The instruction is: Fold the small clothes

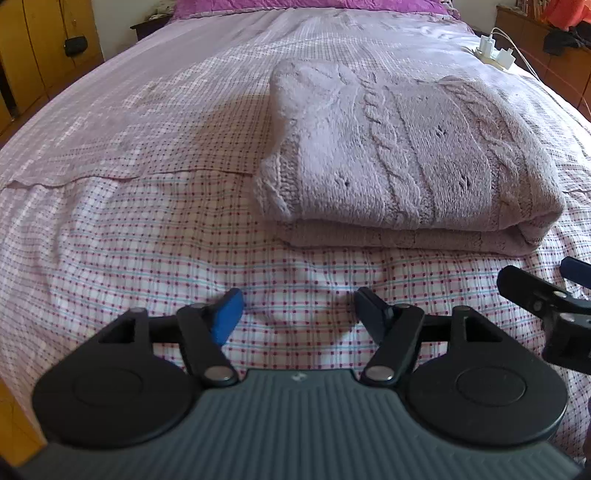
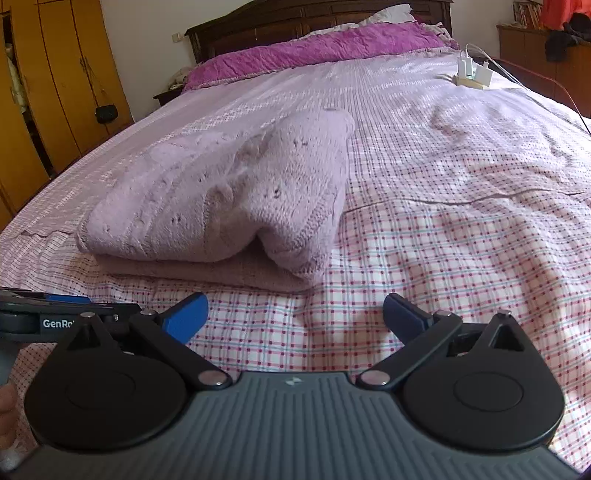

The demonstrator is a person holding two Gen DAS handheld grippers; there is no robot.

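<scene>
A lilac cable-knit sweater [image 1: 406, 162] lies folded in layers on the checked bed cover [image 1: 147, 240]; in the right wrist view it [image 2: 221, 206] sits left of centre. My left gripper [image 1: 297, 314] is open and empty, a little short of the sweater's near edge. My right gripper [image 2: 295, 317] is open and empty, short of the sweater's near right corner. The right gripper shows at the right edge of the left wrist view [image 1: 546, 295], and the left gripper at the left edge of the right wrist view [image 2: 55, 314].
A purple quilt [image 2: 314, 48] and the dark headboard [image 2: 277, 18] are at the far end of the bed. A power strip with white chargers [image 2: 472, 74] lies at the far right. Yellow wardrobes [image 2: 55, 92] stand to the left.
</scene>
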